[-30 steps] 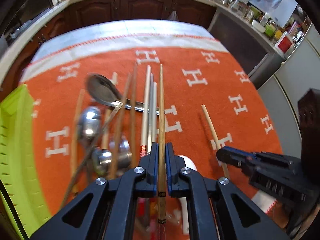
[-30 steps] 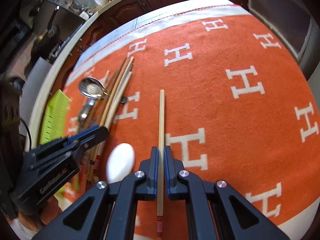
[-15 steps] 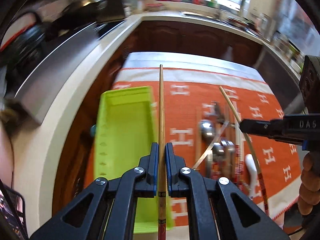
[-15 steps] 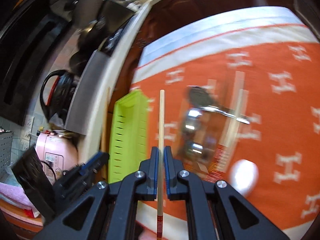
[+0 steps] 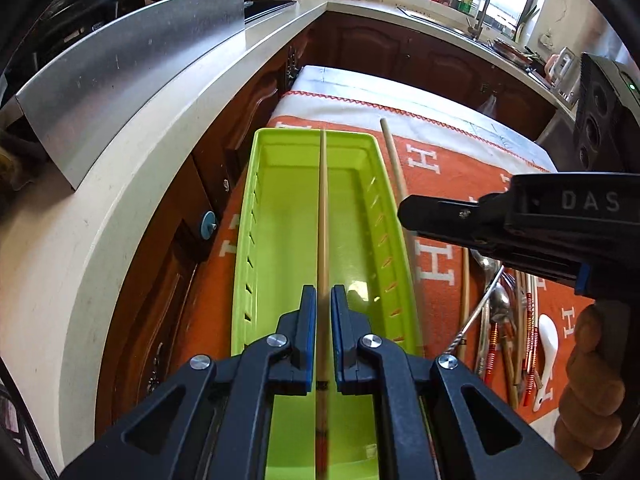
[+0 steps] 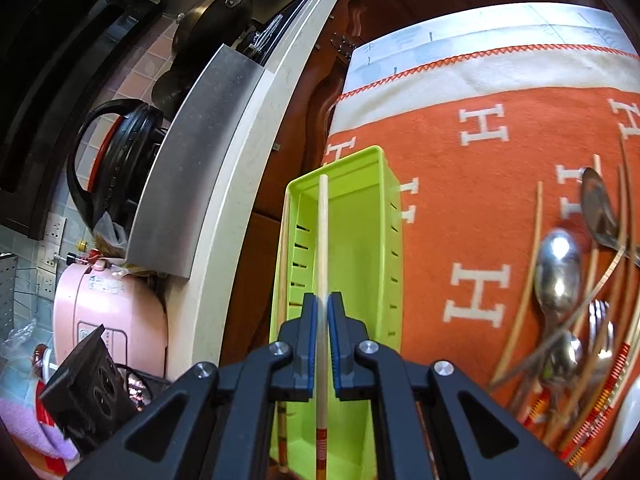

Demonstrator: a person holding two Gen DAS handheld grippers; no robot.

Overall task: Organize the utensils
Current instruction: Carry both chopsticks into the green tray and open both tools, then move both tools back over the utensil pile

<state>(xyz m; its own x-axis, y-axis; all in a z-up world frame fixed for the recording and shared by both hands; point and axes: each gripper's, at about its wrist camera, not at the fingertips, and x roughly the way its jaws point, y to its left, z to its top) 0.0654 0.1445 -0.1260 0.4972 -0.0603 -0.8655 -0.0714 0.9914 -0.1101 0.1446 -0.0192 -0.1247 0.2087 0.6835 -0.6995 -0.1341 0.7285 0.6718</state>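
A lime green tray [image 5: 246,248] lies at the left edge of the orange cloth [image 5: 436,184]. My left gripper [image 5: 323,292] hangs over the tray with a wooden chopstick [image 5: 323,200] between its jaws. These jaws are opening, and a thin gap shows on each side of the stick. My right gripper [image 6: 322,300] is shut on a second chopstick [image 6: 323,232] that points along the tray [image 6: 394,240]. In the left wrist view the right gripper [image 5: 404,210] sits just right of the tray's rim with its chopstick [image 5: 394,160] sticking out ahead.
A heap of steel spoons [image 6: 558,272], a fork, more chopsticks and a white ceramic spoon [image 5: 548,340] lies on the cloth right of the tray. A pale counter [image 5: 132,184] with a steel panel runs along the left. A hand [image 5: 588,380] holds the right gripper.
Both grippers swung left from the utensil heap to the green tray, each carrying its chopstick. The left jaws now stand slightly apart around their stick.
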